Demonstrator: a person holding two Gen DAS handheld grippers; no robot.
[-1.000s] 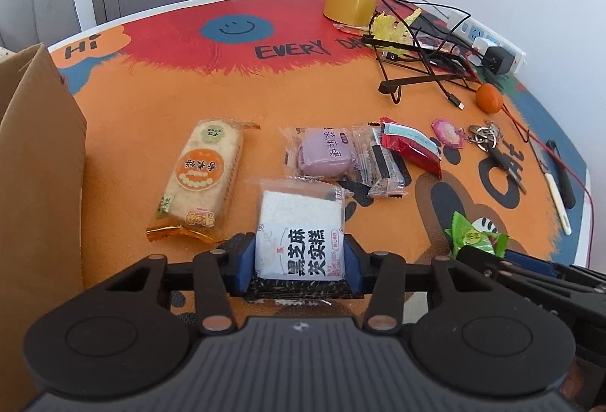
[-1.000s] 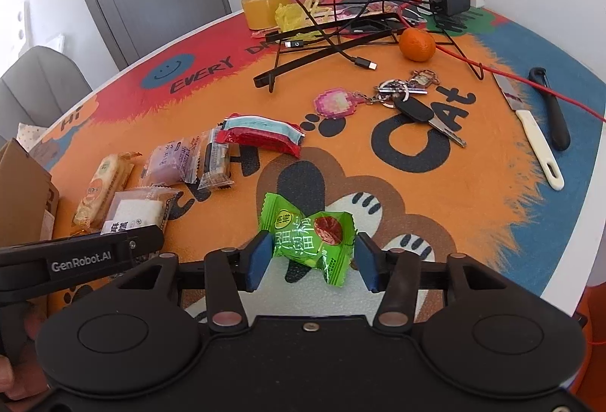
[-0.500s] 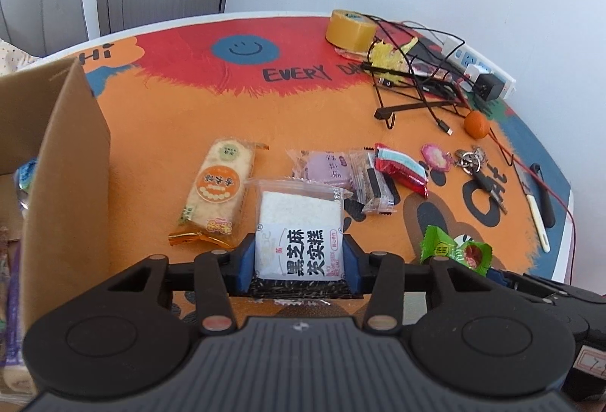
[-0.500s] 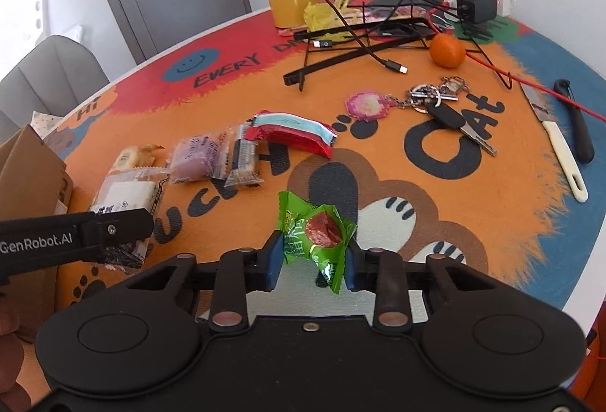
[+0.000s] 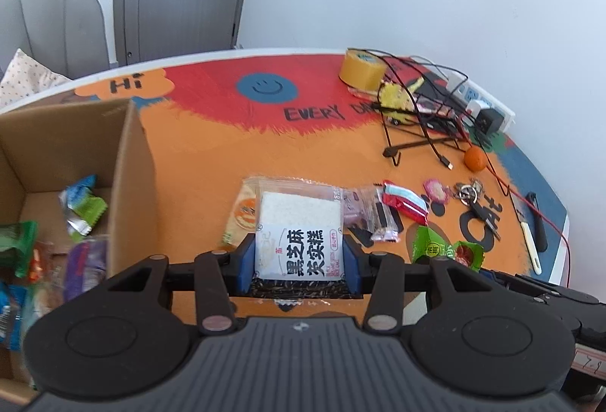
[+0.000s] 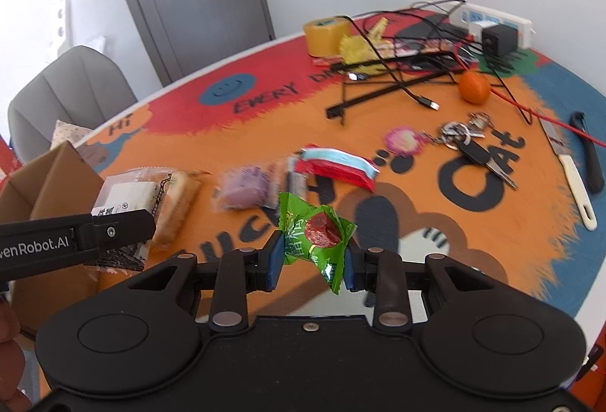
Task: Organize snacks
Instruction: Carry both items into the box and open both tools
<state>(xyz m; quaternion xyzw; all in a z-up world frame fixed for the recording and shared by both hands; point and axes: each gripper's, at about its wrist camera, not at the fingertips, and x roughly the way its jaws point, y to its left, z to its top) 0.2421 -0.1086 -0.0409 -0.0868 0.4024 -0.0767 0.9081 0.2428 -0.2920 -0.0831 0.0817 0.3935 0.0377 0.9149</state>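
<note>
Left wrist view: left tool [image 5: 299, 260] pinches a clear-wrapped rice cake packet [image 5: 299, 226] with black lettering, blue pads pressed on both its sides, packet held clear above the tabletop [image 5: 212, 154]. Open cardboard box [image 5: 132, 162] stands just to the left; several wrapped snacks lie inside, among them a blue-green packet [image 5: 81, 207]. Behind the held packet, on the tabletop: an orange-label cracker pack [image 5: 244, 213], a purple snack [image 5: 354, 213], a red wrapper [image 5: 405, 202]. Green candy packet [image 5: 447, 249] shows at lower right, in front of the other tool's black body.

Right wrist view: right tool [image 6: 312, 256] grips the green candy packet [image 6: 314, 230], wrapper crumpled between the blue pads and lifted off the tabletop [image 6: 416, 222]. Left tool [image 6: 113, 228] enters from the left edge with the rice cake packet [image 6: 128, 194], beside the cardboard box [image 6: 49, 181]. Farther back: keys [image 6: 469, 143], tangerine [image 6: 473, 88], tape roll [image 6: 325, 33], cables [image 6: 401, 71].
</note>
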